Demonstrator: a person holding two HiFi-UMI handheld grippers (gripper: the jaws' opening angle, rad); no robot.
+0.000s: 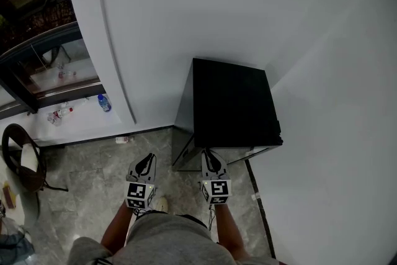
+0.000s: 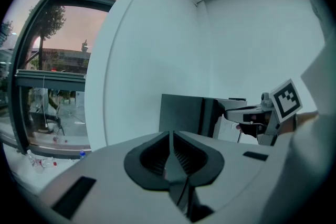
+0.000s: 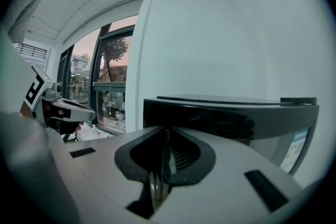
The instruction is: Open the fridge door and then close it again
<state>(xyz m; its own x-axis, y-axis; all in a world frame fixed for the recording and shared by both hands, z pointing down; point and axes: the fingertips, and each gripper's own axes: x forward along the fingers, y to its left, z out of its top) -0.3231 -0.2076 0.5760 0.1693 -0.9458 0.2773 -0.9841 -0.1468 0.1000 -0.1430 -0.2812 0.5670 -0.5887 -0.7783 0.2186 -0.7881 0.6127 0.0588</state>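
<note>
Fridge [image 1: 229, 102]: a small black unit on the floor [image 1: 93, 177], tucked into the corner where two white walls meet, directly ahead of us. From the head view its front edge sits flush under the top. We see no gap and no door swung outward, so we judge the door shut.

Left claw [image 1: 147, 159]: jaws together, nothing between them. It hangs over bare floor just left of the fridge, apart from it.

Right claw [image 1: 208, 156]: jaws drawn almost together with only a thin slit, nothing in it. Its tip is near the fridge's front left corner. We cannot tell whether it touches.

Progress: neither claw has hold of the door, and no handle or door edge shows clearly. With the door shut, we cannot tell from this alone whether the task is yet to start or already finished. If it is yet to start, everything is left: catch the door edge, swing it out, push it back.
</note>
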